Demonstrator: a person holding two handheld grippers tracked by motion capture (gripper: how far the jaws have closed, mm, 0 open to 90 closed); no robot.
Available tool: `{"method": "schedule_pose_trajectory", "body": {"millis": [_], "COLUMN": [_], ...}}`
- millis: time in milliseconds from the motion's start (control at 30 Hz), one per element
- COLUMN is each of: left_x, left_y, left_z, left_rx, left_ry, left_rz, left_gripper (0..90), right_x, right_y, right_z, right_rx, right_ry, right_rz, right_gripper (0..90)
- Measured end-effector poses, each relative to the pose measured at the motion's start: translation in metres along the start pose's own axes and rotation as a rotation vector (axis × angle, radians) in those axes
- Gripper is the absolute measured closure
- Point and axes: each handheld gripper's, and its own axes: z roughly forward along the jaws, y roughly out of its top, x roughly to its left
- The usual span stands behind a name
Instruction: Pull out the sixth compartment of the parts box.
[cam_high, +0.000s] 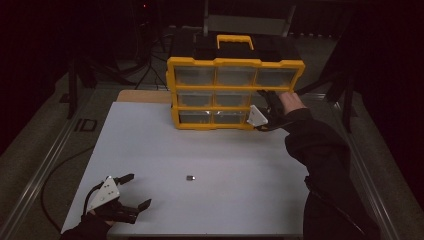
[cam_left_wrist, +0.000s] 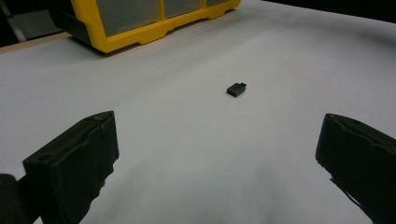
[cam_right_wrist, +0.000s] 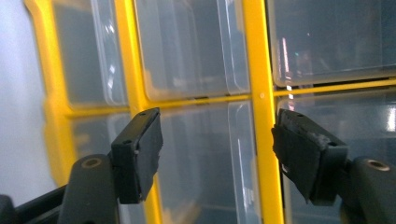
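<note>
Reaching the yellow organizer (cam_high: 235, 92), right tongs (cam_right_wrist: 217, 149) gape unclamped; left tongs (cam_left_wrist: 217, 161) apart.

Organizer (cam_high: 235, 92) drawer contents unreadable behind glare; small dark part (cam_high: 190, 177) mid-table too small to identify; left hand (cam_high: 82, 227) cut off at near edge.

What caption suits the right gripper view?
Right gripper, jaws open, facing the yellow-framed organiser's clear plastic drawers.
</note>
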Motion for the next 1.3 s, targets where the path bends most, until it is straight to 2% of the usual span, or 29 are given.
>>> {"method": "schedule_pose_trajectory", "body": {"millis": [33,67,100,167,267,433,533,867,1267,1300], "left_x": [0.0,0.0,0.0,0.0,0.0,0.0,0.0,-0.001,-0.001,-0.001], "left_y": [0.0,0.0,0.0,0.0,0.0,0.0,0.0,0.0,0.0,0.0], "left_z": [0.0,0.0,0.0,0.0,0.0,0.0,0.0,0.001,0.002,0.002], "left_rx": [0.0,0.0,0.002,0.003,0.001,0.003,0.003,0.002,0.009,0.01], "left_ry": [-0.001,0.0,-0.001,-0.001,0.0,-0.002,-0.003,-0.007,-0.011,-0.012], "left_rz": [0.0,0.0,0.001,0.002,0.003,0.003,0.004,0.005,0.011,0.012], "left_gripper": [0.0,0.0,0.0,0.0,0.0,0.0,0.0,0.0,0.0,0.0], "right_x": [0.0,0.002,0.002,0.002,0.005,0.006,0.007,0.01,0.01,0.012], "right_y": [0.0,0.0,0.0,0.001,0.002,0.003,0.003,0.003,0.012,0.013], "right_z": [0.0,0.002,0.002,0.002,0.005,0.008,0.011,0.016,0.019,0.02], "right_rx": [0.0,0.011,0.011,0.01,0.027,0.05,0.078,0.114,0.167,0.173], "right_ry": [0.0,-0.028,-0.036,-0.038,-0.057,-0.074,-0.083,-0.104,-0.122,-0.145], "right_rz": [0.0,-0.019,-0.031,-0.04,-0.084,-0.09,-0.101,-0.148,-0.15,-0.154], "right_gripper": [36.5,41.4,43.1,45.8,53.2,55.7,57.7,63.3,71.4,72.3]}}
